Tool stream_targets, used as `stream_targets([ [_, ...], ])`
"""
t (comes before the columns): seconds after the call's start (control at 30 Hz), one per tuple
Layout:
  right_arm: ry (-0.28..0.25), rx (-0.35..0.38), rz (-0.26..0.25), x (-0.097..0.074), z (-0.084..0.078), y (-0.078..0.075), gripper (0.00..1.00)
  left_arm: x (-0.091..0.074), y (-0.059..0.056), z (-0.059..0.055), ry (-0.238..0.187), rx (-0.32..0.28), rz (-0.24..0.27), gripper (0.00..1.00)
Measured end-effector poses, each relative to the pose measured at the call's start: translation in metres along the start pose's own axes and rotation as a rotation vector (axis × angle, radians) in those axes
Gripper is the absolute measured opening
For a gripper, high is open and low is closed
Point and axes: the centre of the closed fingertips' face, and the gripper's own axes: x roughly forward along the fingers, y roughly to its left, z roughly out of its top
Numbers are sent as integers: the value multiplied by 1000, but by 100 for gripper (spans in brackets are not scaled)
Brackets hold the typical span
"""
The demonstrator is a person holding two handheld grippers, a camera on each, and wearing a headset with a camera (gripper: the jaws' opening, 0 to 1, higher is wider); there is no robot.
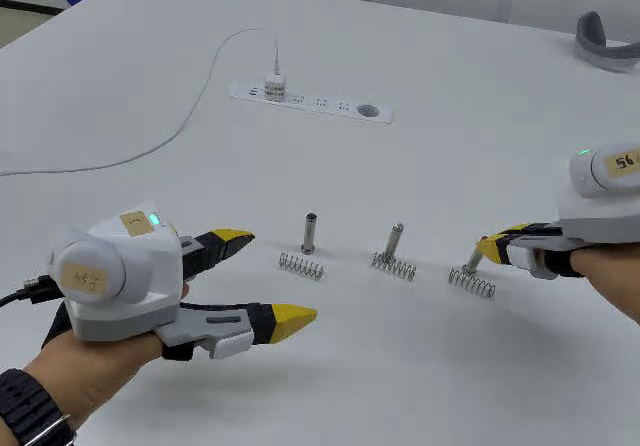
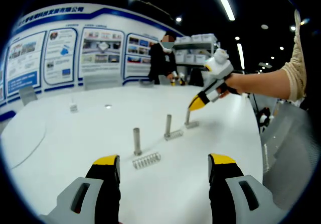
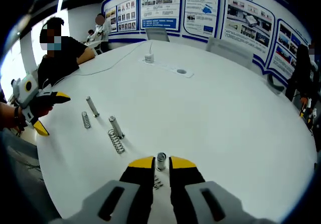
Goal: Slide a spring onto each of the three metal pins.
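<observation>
Remaining work: all three pairings, by my reading; no spring is on a pin yet.
Pins: left pin [image 1: 309, 233], middle pin [image 1: 394, 239] and right pin [image 1: 473, 260] stand bare in a row on the table [image 1: 420, 66].
Springs: left spring [image 1: 301, 265], middle spring [image 1: 394, 266] and right spring [image 1: 471, 284] each lie flat on the near side of their pin.
Right gripper [image 3: 160, 164]: jaws nearly together about the right pin's top; I cannot tell whether they are clamped on it.
Left gripper [image 1: 270, 275]: jaws wide apart and empty, near and left of the left pin.
Likely step: the right-hand pair first.

Left gripper [image 1: 270, 274] and right gripper [image 1: 488, 248] share white housings, yellow-tipped black jaws, tan labels [image 1: 135, 223] — wristband [image 1: 30, 411] black.
</observation>
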Motion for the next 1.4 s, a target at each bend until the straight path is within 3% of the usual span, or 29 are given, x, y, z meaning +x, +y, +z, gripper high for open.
stream_targets([
  [0.2, -8, -18, 13, -6, -6, -4, 12, -1, 0, -1, 3, -1, 2, 72],
  [0.4, 15, -106, 116, -1, -24, 6, 12, -1, -1, -1, 5, 3, -1, 72],
  [0.7, 51, -213, 203, 9, -35, 15, 17, -1, -2, -2, 10, 6, -6, 72],
  [0.9, 91, -285, 226, 15, -40, 17, 18, -1, -1, -3, 11, 3, -4, 72],
  [1.4, 165, -352, 280, 23, -47, 19, 16, 1, -7, -3, 11, 1, -18, 72],
])
